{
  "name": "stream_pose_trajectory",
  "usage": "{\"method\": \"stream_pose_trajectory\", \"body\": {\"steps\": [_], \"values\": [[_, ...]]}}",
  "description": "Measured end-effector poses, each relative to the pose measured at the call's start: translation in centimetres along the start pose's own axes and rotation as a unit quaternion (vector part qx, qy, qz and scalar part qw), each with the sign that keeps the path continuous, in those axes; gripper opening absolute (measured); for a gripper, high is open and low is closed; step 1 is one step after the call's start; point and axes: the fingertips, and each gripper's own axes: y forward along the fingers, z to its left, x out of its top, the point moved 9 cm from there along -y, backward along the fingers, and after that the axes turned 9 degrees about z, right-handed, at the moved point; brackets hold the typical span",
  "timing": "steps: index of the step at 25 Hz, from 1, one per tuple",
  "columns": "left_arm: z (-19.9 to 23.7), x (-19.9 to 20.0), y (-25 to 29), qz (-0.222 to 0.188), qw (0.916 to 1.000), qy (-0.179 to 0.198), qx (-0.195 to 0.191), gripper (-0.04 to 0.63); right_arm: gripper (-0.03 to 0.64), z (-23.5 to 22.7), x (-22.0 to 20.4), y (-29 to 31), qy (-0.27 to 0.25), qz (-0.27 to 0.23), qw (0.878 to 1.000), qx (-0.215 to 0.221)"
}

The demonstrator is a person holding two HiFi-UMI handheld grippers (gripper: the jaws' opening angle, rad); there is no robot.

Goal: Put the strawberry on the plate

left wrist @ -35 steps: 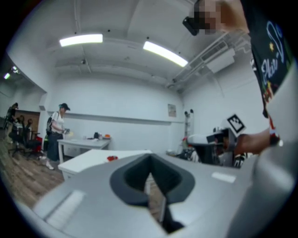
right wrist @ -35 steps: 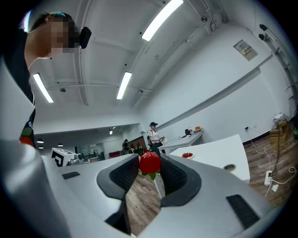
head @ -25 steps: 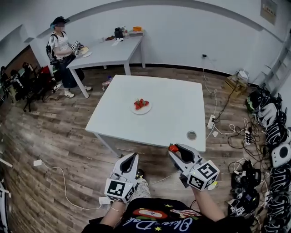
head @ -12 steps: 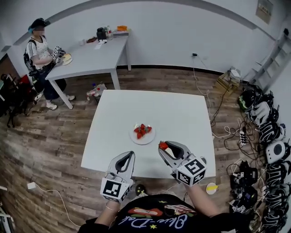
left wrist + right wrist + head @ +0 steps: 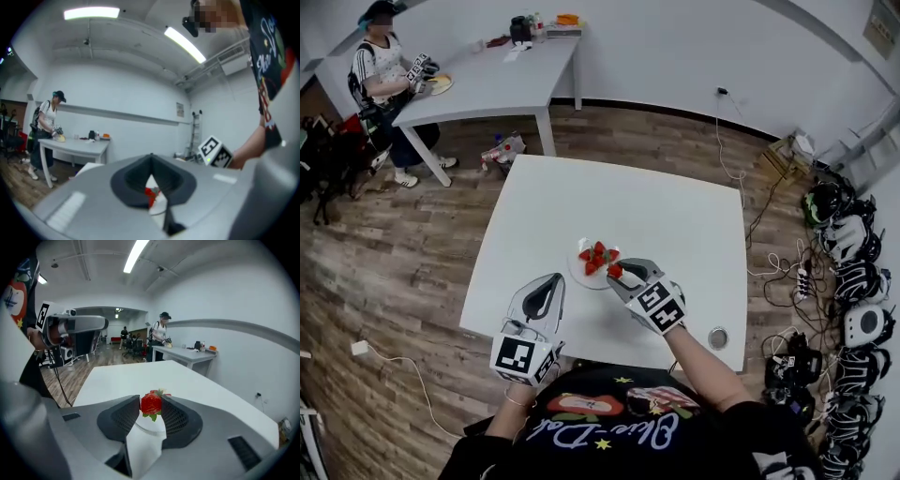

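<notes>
Pale cursive lettering on the person's black shirt (image 5: 605, 433), seen upside down, perhaps begins "Blue"; the rest is unreadable.

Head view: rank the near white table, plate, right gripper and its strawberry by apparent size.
1. near white table
2. right gripper, though nearness to the camera inflates it; unsure
3. plate
4. strawberry in its jaws

A: Table (image 5: 675, 216) top smooth, matt white; floor (image 5: 422, 253) wood-grain planks, low sheen

B: Shell of right gripper (image 5: 616, 272) matt grey plastic; pads (image 5: 177, 418) black, fine-textured. Strawberry (image 5: 151, 403) glossy red; plate (image 5: 580, 277) smooth white
</notes>
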Motion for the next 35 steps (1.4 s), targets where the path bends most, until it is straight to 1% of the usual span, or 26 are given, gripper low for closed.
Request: {"method": "stream_pose_trajectory", "body": {"steps": [3,5,10,12,15,19,23,24,26,28,29,30,31,32,35], "values": [[1.2,0.1,0.5,0.014,0.9998,0.002,0.014,-0.003,0.150,-0.9,-0.2,2.7,0.006,0.031,0.999,0.030],[2.0,0.1,0.4,0.020,0.9996,-0.001,0.022,-0.003,0.150,-0.8,-0.3,4.6,-0.003,0.070,0.996,0.050],[3.2,-0.4,0.1,0.028,0.9987,-0.010,0.041,-0.003,0.150,-0.7,-0.8,7.4,-0.010,0.133,0.989,0.060],[3.5,-0.7,0.1,0.035,0.9983,-0.016,0.044,-0.003,0.150,-0.6,-0.8,8.1,-0.012,0.144,0.988,0.062],[3.6,-0.9,0.0,0.039,0.9982,-0.016,0.043,-0.003,0.150,-0.4,-0.6,8.4,-0.012,0.136,0.989,0.054],[3.4,-0.7,0.0,0.036,0.9986,-0.012,0.036,-0.003,0.152,-0.4,-0.8,8.3,-0.009,0.111,0.993,0.043],[3.4,-0.7,-0.5,0.032,0.9988,-0.008,0.037,-0.003,0.153,-0.2,-0.7,6.8,0.019,0.064,0.997,0.034],[3.3,-0.7,-0.5,0.032,0.9988,-0.005,0.035,-0.003,0.156,-0.3,-0.4,5.7,0.032,0.043,0.998,0.022],[3.1,-0.7,-0.5,0.032,0.9990,-0.002,0.032,-0.003,0.156,-0.6,0.1,2.6,0.071,-0.017,0.997,-0.007],[2.7,-0.7,-0.4,0.033,0.9991,0.000,0.028,-0.003,0.155,-0.7,0.2,-0.5,0.119,-0.084,0.989,-0.017],[2.5,-0.8,-0.3,0.034,0.9991,0.001,0.026,-0.003,0.132,-0.7,0.1,-1.7,0.138,-0.109,0.984,-0.016],[2.4,-0.9,-0.2,0.036,0.9991,0.001,0.023,-0.003,0.051,-0.8,0.0,-2.8,0.150,-0.124,0.981,-0.017],[2.2,-0.9,-0.1,0.037,0.9991,-0.001,0.021,-0.003,0.028,-0.8,-0.1,-3.5,0.157,-0.134,0.978,-0.018],[2.0,-1.0,-0.1,0.037,0.9991,-0.003,0.018,-0.003,0.018,-0.7,-0.3,-4.1,0.160,-0.139,0.977,-0.019],[1.3,-1.1,-0.3,0.036,0.9993,0.000,0.013,-0.003,0.017,0.1,-0.8,-5.2,0.162,-0.150,0.975,-0.022]]}}
